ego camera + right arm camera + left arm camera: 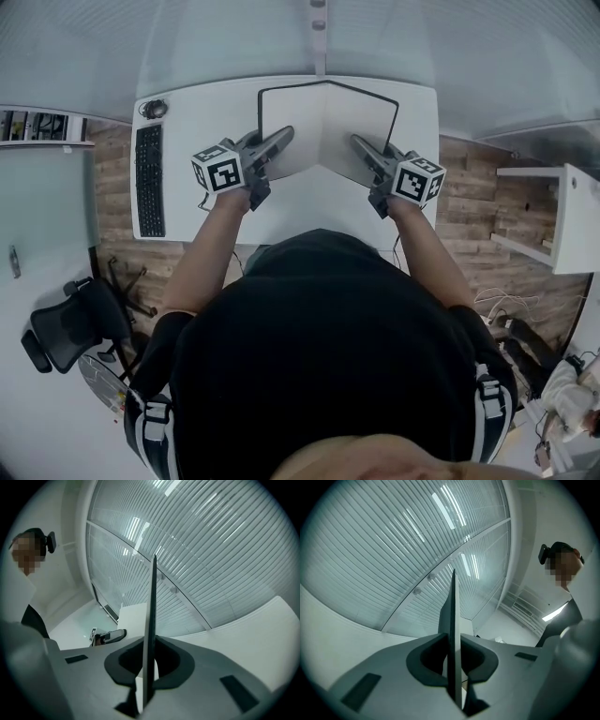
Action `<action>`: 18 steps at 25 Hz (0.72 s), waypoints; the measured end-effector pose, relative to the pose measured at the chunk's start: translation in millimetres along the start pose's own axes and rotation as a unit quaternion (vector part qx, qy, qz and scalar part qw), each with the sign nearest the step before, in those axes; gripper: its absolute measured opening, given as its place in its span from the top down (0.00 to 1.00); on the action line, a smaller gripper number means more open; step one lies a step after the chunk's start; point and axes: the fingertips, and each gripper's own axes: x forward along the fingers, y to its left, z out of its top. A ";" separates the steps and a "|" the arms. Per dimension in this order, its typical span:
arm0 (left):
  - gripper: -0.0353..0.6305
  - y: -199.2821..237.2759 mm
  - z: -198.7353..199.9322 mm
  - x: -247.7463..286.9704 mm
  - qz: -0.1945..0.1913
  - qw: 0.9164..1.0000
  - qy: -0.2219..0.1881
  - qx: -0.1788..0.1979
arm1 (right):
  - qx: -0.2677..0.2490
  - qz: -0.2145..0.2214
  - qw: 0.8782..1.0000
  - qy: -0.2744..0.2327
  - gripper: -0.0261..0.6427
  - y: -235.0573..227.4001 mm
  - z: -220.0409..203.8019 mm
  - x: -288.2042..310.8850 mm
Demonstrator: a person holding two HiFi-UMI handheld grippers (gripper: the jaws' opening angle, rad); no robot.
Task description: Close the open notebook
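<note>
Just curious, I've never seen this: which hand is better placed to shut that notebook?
Neither clearly. The left gripper pinches the left cover of the notebook, the right gripper its right cover, mirror-fashion, with the book half folded. Probably both swing inward together.

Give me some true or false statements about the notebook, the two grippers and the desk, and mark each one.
1. The notebook lies flat and shut on the desk. False: it stands open in a V, with both covers raised.
2. The left gripper is clamped on one cover of the notebook. True.
3. The right gripper is open and empty. False: it is shut on the other cover.
4. A keyboard lies at the left side of the desk in the head view. True.
</note>
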 end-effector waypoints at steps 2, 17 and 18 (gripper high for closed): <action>0.87 0.0 1.0 1.1 -0.005 1.000 0.003 0.002 | 0.000 -0.003 1.000 -0.005 0.88 1.1 0.1 -1.3; 0.87 1.6 -8.3 -21.9 -0.037 0.999 0.025 -0.012 | -0.007 -0.042 0.999 -0.020 0.88 23.3 -21.9 -0.6; 0.87 3.4 -9.4 -24.7 -0.038 0.999 0.028 -0.013 | -0.004 -0.044 0.999 -0.020 0.88 23.8 -25.0 1.5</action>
